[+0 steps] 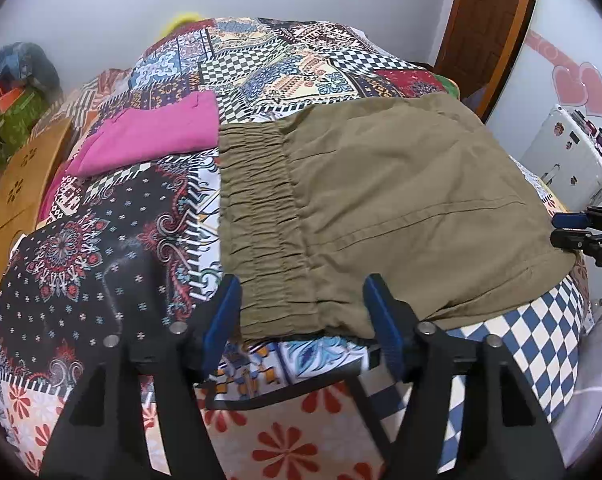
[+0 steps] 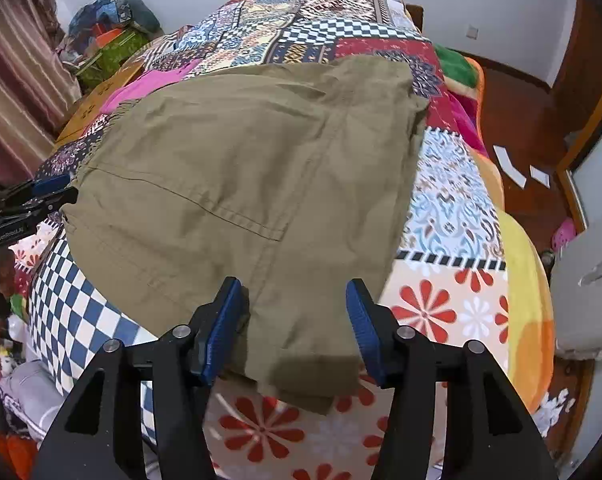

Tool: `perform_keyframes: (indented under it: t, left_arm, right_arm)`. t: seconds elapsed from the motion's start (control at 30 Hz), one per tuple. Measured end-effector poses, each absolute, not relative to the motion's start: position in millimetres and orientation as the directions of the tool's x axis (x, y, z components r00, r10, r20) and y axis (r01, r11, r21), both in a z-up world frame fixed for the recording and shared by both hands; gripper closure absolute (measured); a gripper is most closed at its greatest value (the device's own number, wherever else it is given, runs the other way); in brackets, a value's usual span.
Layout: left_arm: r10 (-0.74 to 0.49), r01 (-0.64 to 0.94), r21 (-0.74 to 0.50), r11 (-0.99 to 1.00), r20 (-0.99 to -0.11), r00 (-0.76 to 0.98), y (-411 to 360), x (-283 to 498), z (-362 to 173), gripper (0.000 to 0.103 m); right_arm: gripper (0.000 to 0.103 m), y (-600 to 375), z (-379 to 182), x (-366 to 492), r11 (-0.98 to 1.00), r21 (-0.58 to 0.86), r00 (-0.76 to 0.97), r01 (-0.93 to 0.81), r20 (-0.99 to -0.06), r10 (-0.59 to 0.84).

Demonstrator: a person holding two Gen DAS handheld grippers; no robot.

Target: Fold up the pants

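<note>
Your left gripper [image 1: 301, 312] tilts steeply down over the gathered elastic waistband [image 1: 261, 216] of the one pair of olive-green cotton pants [image 1: 401, 200], its blue pads spread apart, the near waistband corner lying between them but not pinched. Your right gripper [image 2: 295, 316] tilts down likewise at the opposite folded end, jaws parted around the cloth without pressing it. The pants lie folded flat on the patchwork-print bedspread [image 1: 101, 240], just beside one folded magenta garment [image 1: 157, 136].
</note>
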State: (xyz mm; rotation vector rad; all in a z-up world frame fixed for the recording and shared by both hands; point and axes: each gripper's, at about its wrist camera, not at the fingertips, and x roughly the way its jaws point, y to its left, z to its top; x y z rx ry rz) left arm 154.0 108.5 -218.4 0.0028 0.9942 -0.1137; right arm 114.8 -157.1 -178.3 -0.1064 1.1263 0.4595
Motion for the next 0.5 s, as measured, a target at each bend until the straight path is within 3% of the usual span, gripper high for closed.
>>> perform_keyframes:
  t: [0.07,0.2,0.5]
  left_arm:
    - [-0.099,0.102,-0.052,0.993,-0.836,0.539,112.6,153.1,-212.5,0.036]
    - [-0.104,0.090,-0.064,0.994,-0.822,0.559,123.8,157.0,-188.7,0.036]
    - [-0.028,-0.045,-0.072,0.996,-0.779,0.627,156.4,220.3,-150.0,0.036]
  right_arm:
    - [0.054,-158.0,-174.6,111.6,0.909,0.078,0.363,-0.410,-0.900,0.241]
    - [0.054,-179.7,-163.6,119.9,0.921,0.104,0.368,-0.375,-0.895,0.251]
    - [0.051,-181.9,-122.8,177.7,0.944,0.094,0.536,-0.316,-0.803,0.259]
